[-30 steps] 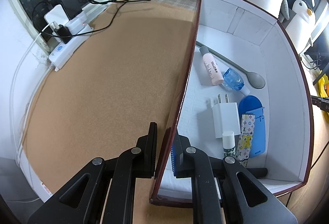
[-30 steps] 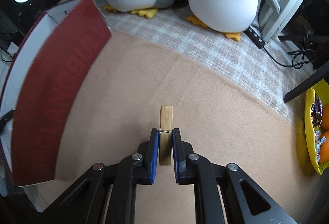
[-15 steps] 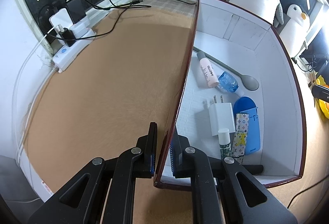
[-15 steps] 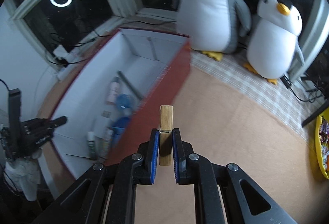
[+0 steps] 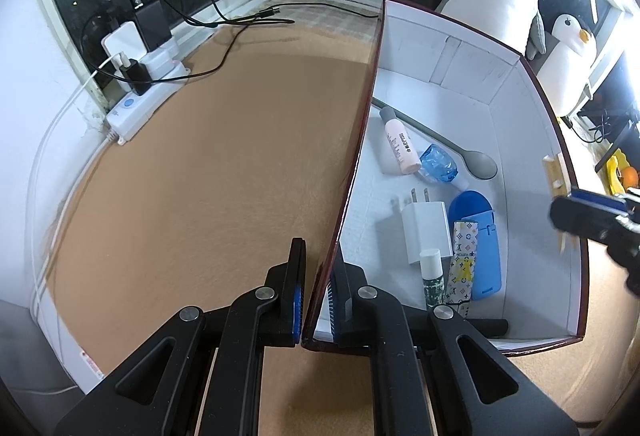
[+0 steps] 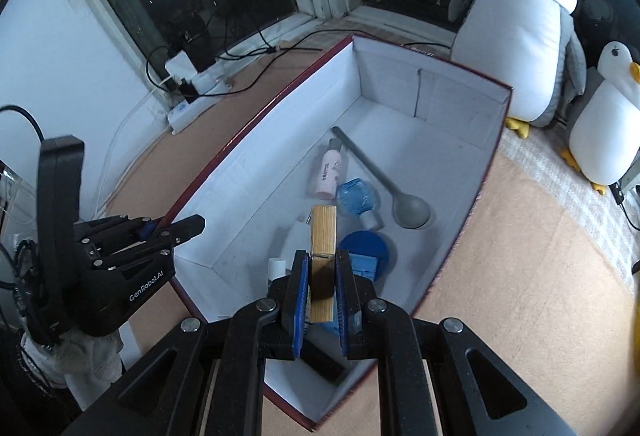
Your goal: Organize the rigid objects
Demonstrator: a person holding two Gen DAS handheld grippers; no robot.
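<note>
A red box with a white inside (image 5: 360, 140) lies on the brown table. My left gripper (image 5: 318, 276) is shut on its left wall near the front corner; the right wrist view shows it at the left (image 6: 160, 232). My right gripper (image 6: 322, 276) is shut on a wooden clothespin (image 6: 323, 236) and hangs over the box's (image 6: 256, 124) front half. From the left wrist view the clothespin (image 5: 554, 176) shows at the box's right wall. Inside lie a pink tube (image 5: 402, 146), a blue bottle (image 5: 440, 164), a grey spoon (image 5: 480, 164), a white charger (image 5: 426, 236) and a blue case (image 5: 480, 236).
A power strip (image 5: 136, 108) with plugs and cables sits by the window at the back left. Two plush penguins (image 6: 520, 28) stand behind the box. A yellow bowl with fruit (image 5: 620, 172) is at the far right. Brown tabletop lies left of the box.
My right gripper has carried the clothespin from over the bare table to above the box. The left gripper keeps its hold on the box wall.
</note>
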